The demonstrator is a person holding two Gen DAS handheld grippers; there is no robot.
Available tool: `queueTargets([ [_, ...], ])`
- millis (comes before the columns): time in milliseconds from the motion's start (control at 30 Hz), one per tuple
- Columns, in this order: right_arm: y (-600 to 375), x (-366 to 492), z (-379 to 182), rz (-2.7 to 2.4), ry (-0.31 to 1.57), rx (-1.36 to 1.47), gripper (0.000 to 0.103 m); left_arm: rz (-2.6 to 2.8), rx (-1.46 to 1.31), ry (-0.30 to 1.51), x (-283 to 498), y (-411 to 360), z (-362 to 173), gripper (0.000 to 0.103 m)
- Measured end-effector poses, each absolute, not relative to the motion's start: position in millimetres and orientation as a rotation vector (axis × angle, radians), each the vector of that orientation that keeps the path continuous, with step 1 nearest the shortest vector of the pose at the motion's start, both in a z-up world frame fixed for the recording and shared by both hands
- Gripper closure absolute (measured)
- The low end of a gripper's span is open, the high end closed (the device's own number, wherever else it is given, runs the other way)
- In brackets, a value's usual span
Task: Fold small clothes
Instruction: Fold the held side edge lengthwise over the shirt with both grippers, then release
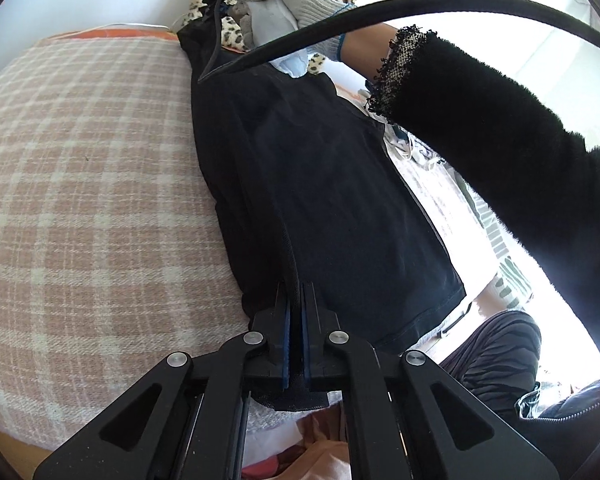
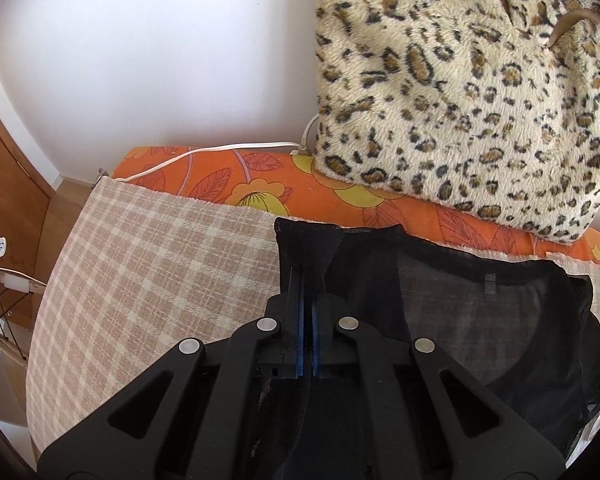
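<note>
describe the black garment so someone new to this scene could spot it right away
On the pink-and-cream checked blanket, below the leopard-print fleece, lies the black garment. Both the left gripper and right gripper pinch it. Nothing else here is black and see-through.

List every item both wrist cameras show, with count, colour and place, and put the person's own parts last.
black garment: one, part sheer mesh, lying on the checked blanket, pinched at two edges
checked blanket: one, beige and cream, spread under the garment
floral sheet: one, orange with yellow flowers, along the blanket's far edge
leopard-print plush: one, cream with brown spots, on the floral sheet by the wall
white cable: one, running along the sheet to the plush
black cable: one, arcing above the garment
left gripper: black, blue pads, shut on the garment's edge
right gripper: black, blue pads, shut on the mesh edge
gloved hand: one, grey knit glove
sleeve: one, black, fuzzy
</note>
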State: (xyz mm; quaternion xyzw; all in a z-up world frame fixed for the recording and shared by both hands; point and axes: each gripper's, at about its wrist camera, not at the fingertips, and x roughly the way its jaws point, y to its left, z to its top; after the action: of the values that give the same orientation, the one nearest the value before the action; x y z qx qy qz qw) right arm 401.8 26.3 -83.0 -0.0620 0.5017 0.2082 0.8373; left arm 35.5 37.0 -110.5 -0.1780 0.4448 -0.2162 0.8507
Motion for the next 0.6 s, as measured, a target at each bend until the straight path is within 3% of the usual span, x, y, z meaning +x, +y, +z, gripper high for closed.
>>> queueTargets([
  [600, -75, 423, -111, 0.331, 1.116, -0.023, 0.100, -0.574, -0.267, 1.001, 52, -24, -119, 0.100],
])
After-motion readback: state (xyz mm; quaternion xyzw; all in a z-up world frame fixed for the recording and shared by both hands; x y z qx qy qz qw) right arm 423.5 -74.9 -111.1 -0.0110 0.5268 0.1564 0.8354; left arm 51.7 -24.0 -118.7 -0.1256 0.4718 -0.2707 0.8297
